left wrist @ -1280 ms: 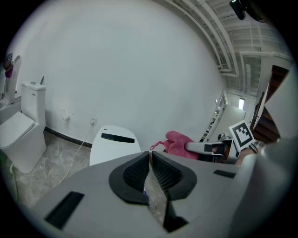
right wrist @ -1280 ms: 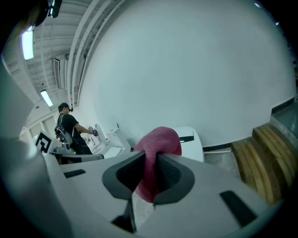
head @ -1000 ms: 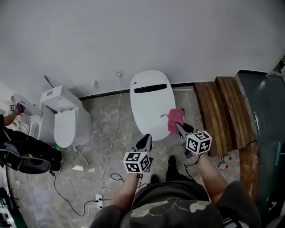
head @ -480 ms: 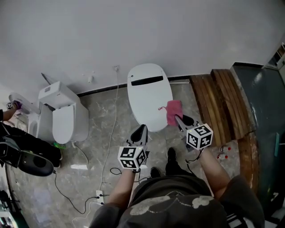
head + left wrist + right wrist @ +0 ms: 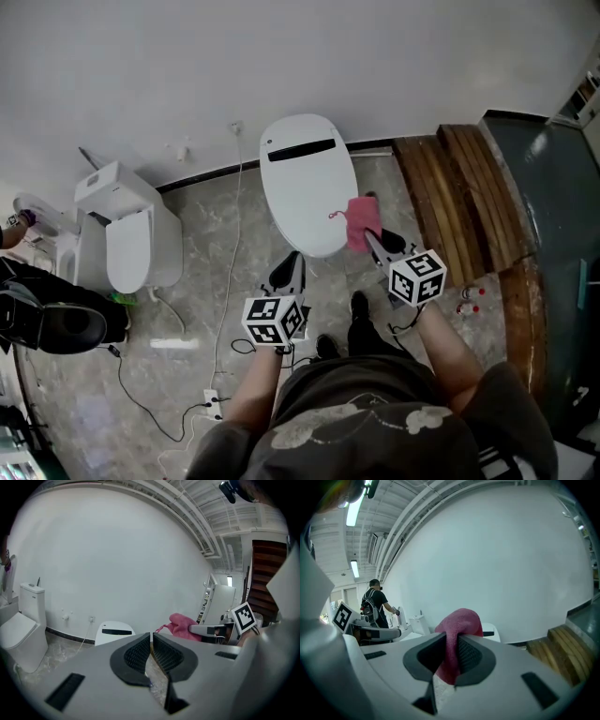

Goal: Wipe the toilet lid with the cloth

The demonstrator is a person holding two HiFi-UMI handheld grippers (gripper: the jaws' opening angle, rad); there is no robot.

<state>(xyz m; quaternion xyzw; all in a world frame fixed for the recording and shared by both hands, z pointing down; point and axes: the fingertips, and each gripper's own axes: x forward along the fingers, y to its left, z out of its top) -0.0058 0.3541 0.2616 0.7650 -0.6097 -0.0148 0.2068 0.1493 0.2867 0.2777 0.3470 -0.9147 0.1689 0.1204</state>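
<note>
Floor (image 5: 202,225): grey marbled tile | Standing: closed white toilet (image 5: 305,178) at wall, second toilet (image 5: 127,248) left | Lying: white cable (image 5: 230,239); wooden planks (image 5: 464,206) right

Bare test hall (toilets (image 5: 309,187), loose cables (image 5: 232,234))

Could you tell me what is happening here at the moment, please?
A person stands facing a white toilet with its toilet lid closed, a gripper in each hand. The right gripper is shut on a pink cloth, held by the lid's near right edge; whether the cloth touches the lid cannot be told. The left gripper is shut and empty, pointing towards the lid's near end. A second toilet stands farther left, with another person beyond it.
</note>
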